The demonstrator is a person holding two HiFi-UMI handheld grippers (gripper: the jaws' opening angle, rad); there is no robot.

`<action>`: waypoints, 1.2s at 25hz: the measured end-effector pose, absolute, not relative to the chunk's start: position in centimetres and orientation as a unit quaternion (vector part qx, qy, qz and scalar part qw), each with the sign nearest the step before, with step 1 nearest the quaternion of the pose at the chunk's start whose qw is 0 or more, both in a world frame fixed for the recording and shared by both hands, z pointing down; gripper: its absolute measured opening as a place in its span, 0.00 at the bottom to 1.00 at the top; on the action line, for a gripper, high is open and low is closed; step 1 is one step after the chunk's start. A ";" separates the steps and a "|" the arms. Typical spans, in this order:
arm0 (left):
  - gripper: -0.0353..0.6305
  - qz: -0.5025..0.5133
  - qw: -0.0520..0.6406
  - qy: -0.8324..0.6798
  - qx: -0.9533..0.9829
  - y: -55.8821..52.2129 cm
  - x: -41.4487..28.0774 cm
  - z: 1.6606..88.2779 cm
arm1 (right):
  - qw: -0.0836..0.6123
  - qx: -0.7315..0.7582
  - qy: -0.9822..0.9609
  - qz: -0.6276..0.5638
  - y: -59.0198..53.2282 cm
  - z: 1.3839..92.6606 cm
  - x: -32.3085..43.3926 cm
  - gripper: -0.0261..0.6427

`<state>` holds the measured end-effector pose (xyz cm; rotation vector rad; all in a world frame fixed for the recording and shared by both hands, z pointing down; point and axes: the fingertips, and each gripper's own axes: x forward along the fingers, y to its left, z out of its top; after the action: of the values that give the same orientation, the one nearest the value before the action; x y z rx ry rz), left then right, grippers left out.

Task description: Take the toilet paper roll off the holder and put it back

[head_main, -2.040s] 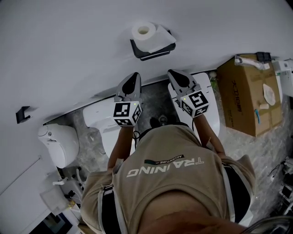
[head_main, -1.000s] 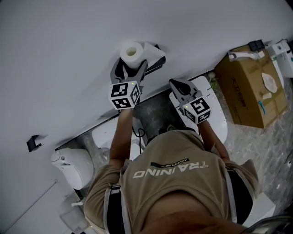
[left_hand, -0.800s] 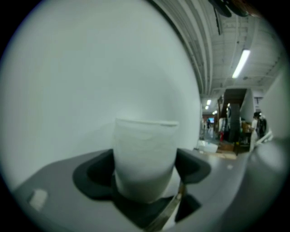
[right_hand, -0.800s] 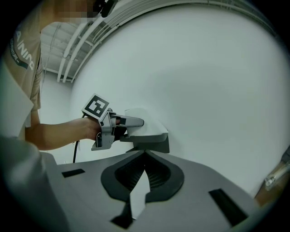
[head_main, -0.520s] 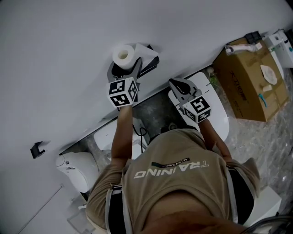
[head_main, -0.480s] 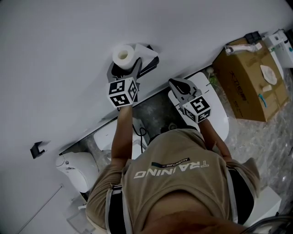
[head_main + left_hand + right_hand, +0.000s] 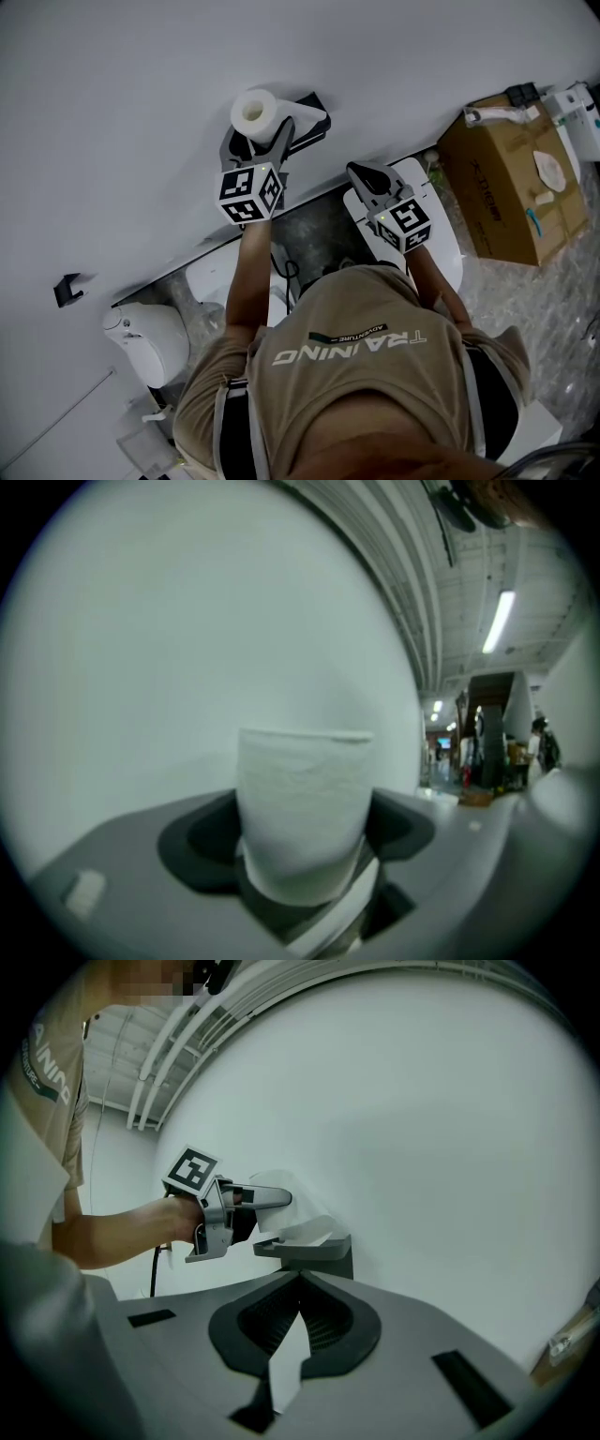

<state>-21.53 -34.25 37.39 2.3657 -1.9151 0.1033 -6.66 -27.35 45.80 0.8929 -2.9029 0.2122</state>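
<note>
Head view shows the white toilet paper roll standing on end against the plain white wall. Its long axis runs up and down, and the open cardboard core faces upward toward the camera. A loose white tail of paper trails right from it across the black wall-mounted holder. The roll sits at that holder's left end, and I cannot tell whether it rests on the holder or is clear of it.

The left hand-held gripper reaches in from the near side and has the roll between its jaws. In the left gripper view one jaw presses each side of the roll's lower half, and the flat upper end stands above them.

The right hand-held gripper hangs well to the right and nearer, apart from the roll. Its jaws are drawn together with nothing in them, and it points toward the holder. Under it lies the white toilet. Farther right on the floor stands a brown cardboard box. A small black hook sits on the wall far to the left.
</note>
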 end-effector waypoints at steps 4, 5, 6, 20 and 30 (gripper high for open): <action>0.64 0.025 0.032 -0.628 0.777 -32.0 -21.4 35.4 | 0.048 0.281 -0.956 0.063 -26.5 45.4 -7.0 0.06; 0.64 0.021 0.030 -0.631 0.775 -31.4 -21.6 35.1 | 0.047 0.277 -0.958 0.062 -26.3 45.4 -7.0 0.06; 0.64 0.017 0.028 -0.634 0.773 -30.9 -21.7 34.8 | 0.047 0.273 -0.959 0.060 -26.0 45.3 -7.1 0.06; 0.64 -0.013 0.033 -0.675 0.737 -22.2 -24.8 34.6 | 0.053 0.207 -0.976 0.043 -21.5 44.9 -10.4 0.06; 0.64 -0.026 0.025 -0.692 0.721 -17.2 -26.8 33.8 | 0.055 0.176 -0.982 0.032 -18.9 44.6 -12.9 0.06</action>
<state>-26.81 -17.19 33.76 2.2278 -2.1409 -0.0803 -12.89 -18.89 44.56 0.5330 -2.9827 0.0971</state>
